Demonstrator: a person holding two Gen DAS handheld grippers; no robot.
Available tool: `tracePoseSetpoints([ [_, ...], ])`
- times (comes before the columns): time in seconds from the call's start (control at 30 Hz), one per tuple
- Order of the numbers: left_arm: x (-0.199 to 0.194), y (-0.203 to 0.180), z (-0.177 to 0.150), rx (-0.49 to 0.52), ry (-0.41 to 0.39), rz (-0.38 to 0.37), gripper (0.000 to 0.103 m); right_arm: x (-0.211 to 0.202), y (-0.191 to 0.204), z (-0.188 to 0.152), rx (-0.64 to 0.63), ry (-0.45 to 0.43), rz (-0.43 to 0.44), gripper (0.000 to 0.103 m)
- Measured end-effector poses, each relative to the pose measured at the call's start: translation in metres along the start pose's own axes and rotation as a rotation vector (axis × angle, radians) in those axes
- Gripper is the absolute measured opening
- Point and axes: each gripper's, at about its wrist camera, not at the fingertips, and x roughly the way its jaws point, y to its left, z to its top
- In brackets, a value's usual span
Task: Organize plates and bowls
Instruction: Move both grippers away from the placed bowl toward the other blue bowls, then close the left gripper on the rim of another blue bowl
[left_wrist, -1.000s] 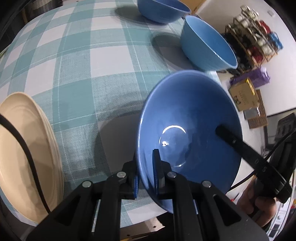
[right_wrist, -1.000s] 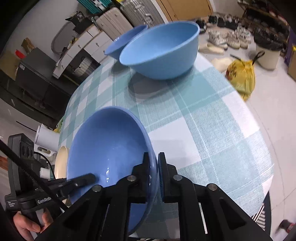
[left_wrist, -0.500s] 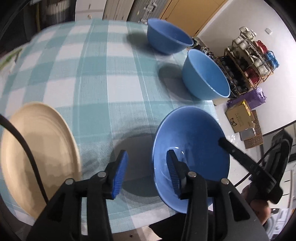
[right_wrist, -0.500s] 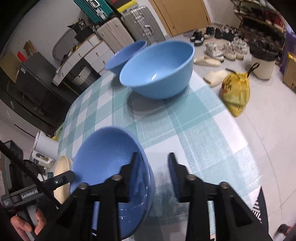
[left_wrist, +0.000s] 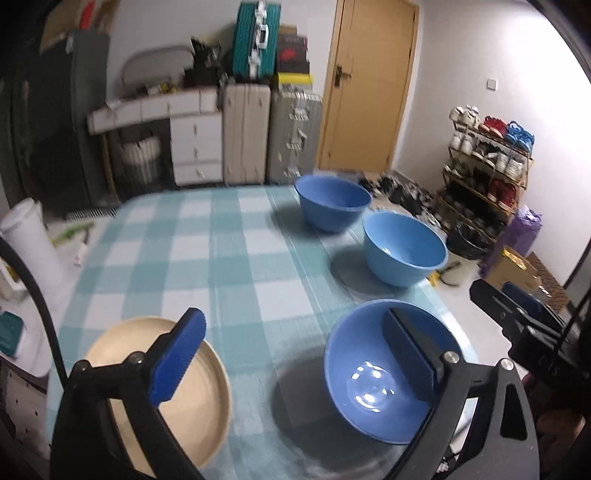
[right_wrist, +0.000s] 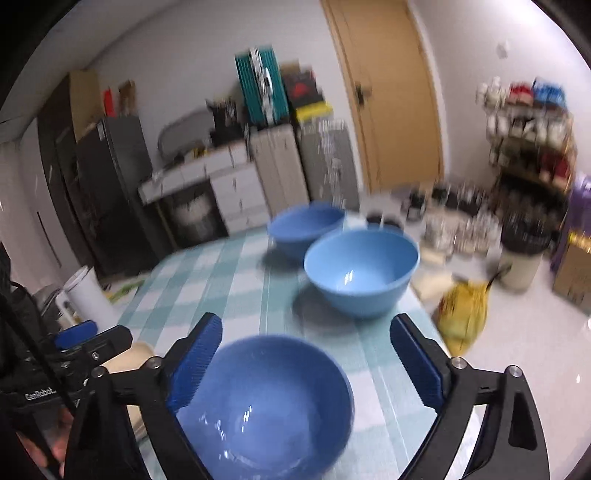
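Both our grippers (left_wrist: 291, 354) (right_wrist: 308, 363) spread wide, empty. Near bowl (right_wrist: 266, 402) sits on table (left_wrist: 236, 266) just below right gripper, seemingly close to edge. Risk: careless regrasp nudges it off. Plate (left_wrist: 192, 398) under left gripper.

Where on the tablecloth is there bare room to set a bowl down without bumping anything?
Free: the wide checked stretch left of the far bowl and middle bowl, beyond the cream plate. Narrower: between plate and near bowl. Crowded: the right edge, where the three bowls line up.
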Motion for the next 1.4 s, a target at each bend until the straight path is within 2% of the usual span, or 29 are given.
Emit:
tracePoseSetpoints([
  [0.07, 0.0, 0.003, -0.006, 0.001, -0.041, 0.02, 0.097, -0.004, 0.001, -0.014, 0.008, -0.066, 0.031, 0.096],
  [0.17, 0.001, 0.01, -0.02, -0.021, -0.096, 0.064, 0.097, -0.001, -0.001, -0.021, 0.008, -0.035, 0.03, 0.097],
  [0.2, 0.005, 0.011, -0.022, -0.027, -0.091, 0.082, 0.097, -0.002, -0.002, -0.021, 0.015, -0.034, 0.044, 0.097],
  [0.3, 0.019, 0.012, -0.024, -0.012, -0.054, 0.067, 0.097, 0.005, -0.005, -0.022, 0.039, -0.014, 0.042, 0.098],
  [0.4, 0.021, 0.013, -0.024, 0.014, -0.088, 0.08, 0.097, 0.01, -0.008, -0.023, 0.066, 0.017, 0.061, 0.098],
  [0.8, 0.022, 0.005, -0.025, 0.025, -0.076, 0.076, 0.097, 0.008, -0.013, -0.027, 0.112, 0.039, 0.073, 0.098],
  [0.9, 0.025, 0.009, -0.017, 0.02, -0.058, 0.065, 0.097, 0.007, -0.023, -0.025, 0.15, 0.025, 0.056, 0.098],
  [1.03, 0.025, 0.01, 0.014, 0.043, -0.047, 0.061, 0.097, 0.008, -0.047, -0.021, 0.257, 0.026, 0.036, 0.098],
  [1.13, 0.037, -0.005, 0.047, 0.126, 0.006, 0.045, 0.097, 0.008, -0.069, -0.022, 0.376, 0.037, 0.043, 0.098],
  [1.23, 0.063, -0.031, 0.074, 0.258, 0.071, 0.045, 0.097, 0.016, -0.083, -0.027, 0.418, 0.102, 0.031, 0.098],
  [1.3, 0.084, -0.044, 0.086, 0.291, 0.131, 0.011, 0.097, 0.02, -0.091, -0.029, 0.433, 0.128, 0.024, 0.098],
  [1.4, 0.123, -0.054, 0.102, 0.268, 0.24, -0.005, 0.097, 0.019, -0.106, -0.028, 0.474, 0.113, 0.015, 0.098],
])
